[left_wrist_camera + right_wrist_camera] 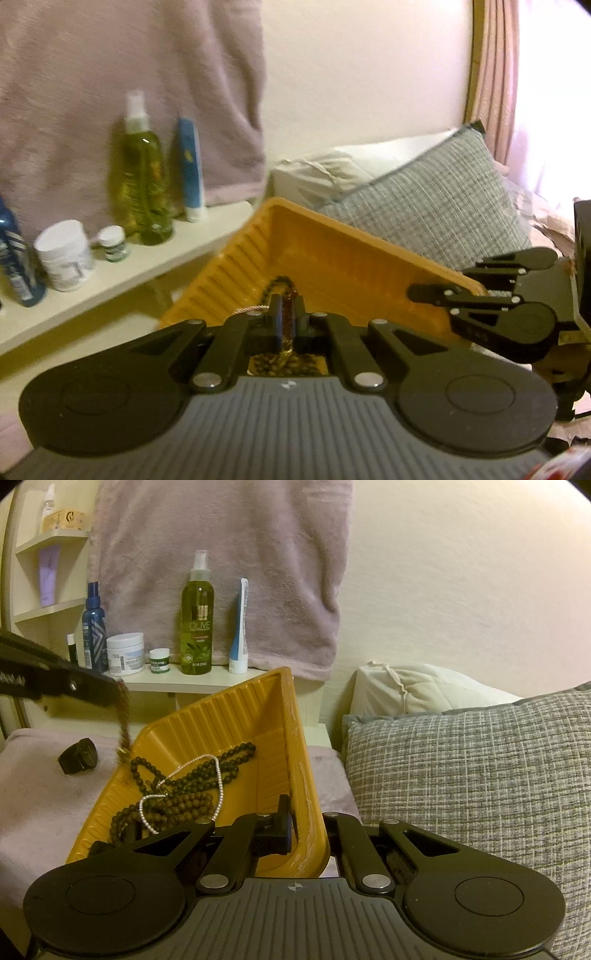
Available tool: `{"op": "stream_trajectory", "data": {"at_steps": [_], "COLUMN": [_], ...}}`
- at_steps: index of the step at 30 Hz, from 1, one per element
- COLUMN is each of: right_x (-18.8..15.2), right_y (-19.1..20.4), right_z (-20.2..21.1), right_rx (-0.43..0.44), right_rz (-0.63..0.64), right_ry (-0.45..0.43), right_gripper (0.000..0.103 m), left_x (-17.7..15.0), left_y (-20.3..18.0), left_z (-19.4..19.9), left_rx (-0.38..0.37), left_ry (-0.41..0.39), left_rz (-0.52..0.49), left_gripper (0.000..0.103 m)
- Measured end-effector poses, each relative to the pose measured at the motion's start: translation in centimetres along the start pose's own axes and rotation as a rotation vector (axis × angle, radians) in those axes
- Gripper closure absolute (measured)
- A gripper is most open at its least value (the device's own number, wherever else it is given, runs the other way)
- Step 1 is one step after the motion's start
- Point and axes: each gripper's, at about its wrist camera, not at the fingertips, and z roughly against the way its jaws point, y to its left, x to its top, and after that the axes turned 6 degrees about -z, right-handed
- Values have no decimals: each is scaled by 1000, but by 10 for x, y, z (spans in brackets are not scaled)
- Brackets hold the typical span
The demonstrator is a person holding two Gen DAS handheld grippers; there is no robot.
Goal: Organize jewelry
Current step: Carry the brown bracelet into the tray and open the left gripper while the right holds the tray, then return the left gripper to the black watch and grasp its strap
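With bead necklaces (192,775) already lying in the yellow tray (236,709), whose rim the right gripper (295,834) pinches, the left gripper (286,317), clenched on a brown strand (123,723), dangles it beneath its fingertips over the tray edge, while a dark watch (78,760) waits outside on the cloth.

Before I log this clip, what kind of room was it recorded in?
Most likely a bedroom. Pillows lie against the wall, a shelf carries toiletries such as an olive spray bottle, and the yellow tray of bead necklaces rests on soft bedding.
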Motion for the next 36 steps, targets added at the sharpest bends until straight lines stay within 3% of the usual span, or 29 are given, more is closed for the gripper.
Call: {"op": "stream_trajectory", "data": {"at_steps": [15, 18, 19, 27, 36], "right_x": [0, 0, 0, 1, 1], "right_y": [1, 1, 1, 2, 3], "right_z": [1, 1, 1, 1, 2], "right_rx": [0, 1, 1, 2, 0], "right_rz": [-3, -2, -2, -2, 0], "right_ry": [0, -1, -1, -1, -1], "right_gripper": [98, 98, 98, 98, 98], "left_x": [-6, -7, -7, -18, -59], "left_y": [-15, -15, -13, 13, 60], "left_z": [-22, -21, -20, -3, 32], "left_rx": [-44, -35, -28, 74, 294], "left_ry": [42, 38, 34, 32, 41], "left_rz": [28, 38, 43, 90, 215], "left_gripper": [98, 83, 82, 82, 77]}}
